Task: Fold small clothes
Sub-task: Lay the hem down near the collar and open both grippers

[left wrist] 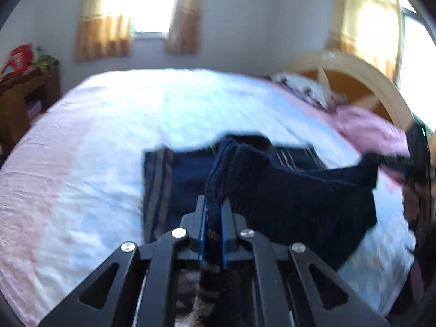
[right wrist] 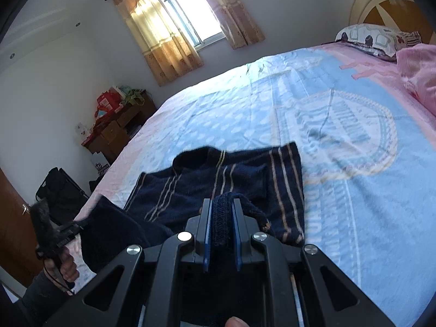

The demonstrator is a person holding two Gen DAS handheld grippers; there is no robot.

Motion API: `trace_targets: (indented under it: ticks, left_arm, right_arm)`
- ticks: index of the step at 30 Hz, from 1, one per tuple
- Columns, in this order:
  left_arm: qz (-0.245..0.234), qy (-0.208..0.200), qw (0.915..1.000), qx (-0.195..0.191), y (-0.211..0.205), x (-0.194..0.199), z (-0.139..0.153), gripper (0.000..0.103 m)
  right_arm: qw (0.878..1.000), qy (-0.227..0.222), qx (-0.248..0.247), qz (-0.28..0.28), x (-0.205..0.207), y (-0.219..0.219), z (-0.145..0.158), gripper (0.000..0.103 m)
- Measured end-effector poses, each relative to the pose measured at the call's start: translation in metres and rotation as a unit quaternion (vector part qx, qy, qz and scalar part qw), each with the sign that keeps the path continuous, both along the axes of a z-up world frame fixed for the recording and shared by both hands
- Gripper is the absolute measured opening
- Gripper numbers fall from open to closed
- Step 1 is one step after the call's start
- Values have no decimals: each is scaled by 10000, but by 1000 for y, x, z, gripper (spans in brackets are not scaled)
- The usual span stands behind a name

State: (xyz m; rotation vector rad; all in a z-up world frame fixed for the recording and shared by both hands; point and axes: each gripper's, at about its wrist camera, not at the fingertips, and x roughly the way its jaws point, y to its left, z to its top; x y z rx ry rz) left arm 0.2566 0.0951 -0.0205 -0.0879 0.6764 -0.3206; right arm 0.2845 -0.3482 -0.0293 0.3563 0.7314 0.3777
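A dark navy knitted garment with thin tan stripes [right wrist: 234, 179] lies on the bed near its front edge. My left gripper [left wrist: 213, 204] is shut on one edge of it [left wrist: 286, 188] and holds that part lifted above the bed. My right gripper [right wrist: 223, 204] is shut on another bunched edge of the same garment. In the left wrist view the right gripper [left wrist: 392, 160] shows at far right, pinching the cloth. In the right wrist view the left gripper [right wrist: 73, 229] shows at lower left, held in a hand. The left view is motion-blurred.
The bed has a blue and pink printed sheet [right wrist: 340, 103]. A pink blanket [right wrist: 419, 76] and a patterned pillow [right wrist: 370, 38] lie by the wooden headboard [left wrist: 354, 81]. A cluttered wooden desk [right wrist: 120, 125] and a dark chair [right wrist: 60, 190] stand left of the bed.
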Motion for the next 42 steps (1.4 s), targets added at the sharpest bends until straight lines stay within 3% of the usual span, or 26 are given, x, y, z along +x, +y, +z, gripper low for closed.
trace_targets:
  ticks: [6, 13, 17, 25, 27, 28, 29, 31, 34, 36, 38, 42]
  left_arm:
    - [339, -13, 9986, -403, 20, 50, 6, 9]
    - [541, 347, 9965, -535, 21, 104, -22, 9]
    - [607, 558, 9949, -577, 21, 123, -36, 9]
    - [877, 1190, 9869, -647, 29, 155, -87, 9]
    - [905, 1269, 9849, -753, 31, 155, -93, 9]
    - [905, 1261, 9849, -761, 31, 154, -93, 9]
    - [897, 1239, 9853, -754, 30, 153, -92, 9]
    - [881, 1227, 9861, -697, 28, 154, -93, 9]
    - [849, 1232, 9869, -603, 25, 155, -95, 9]
    - [842, 1239, 9870, -575, 24, 157, -95, 9]
    - [852, 1261, 9867, -572, 25, 159, -96, 9]
    - [863, 1303, 9859, -593, 27, 161, -96, 10]
  right_arm:
    - [9999, -63, 37, -125, 33, -3, 18, 13]
    - [9997, 33, -145, -211, 85, 3, 23, 13]
    - [9989, 323, -233, -237, 124, 6, 4, 13]
    - [9934, 1064, -365, -204, 201, 8, -64, 16]
    - [9916, 1165, -413, -369, 213, 0, -76, 34]
    - [9910, 1196, -397, -447, 215, -6, -80, 53]
    - [9910, 1214, -272, -490, 214, -12, -83, 57]
    - [9919, 1174, -187, -451, 208, -17, -84, 57]
    - [9927, 1053, -485, -341, 193, -15, -81, 57]
    - [9930, 1064, -469, -187, 184, -11, -79, 52]
    - [9919, 1115, -601, -99, 182, -7, -80, 36]
    - [9891, 1279, -726, -54, 185, -1, -89, 34]
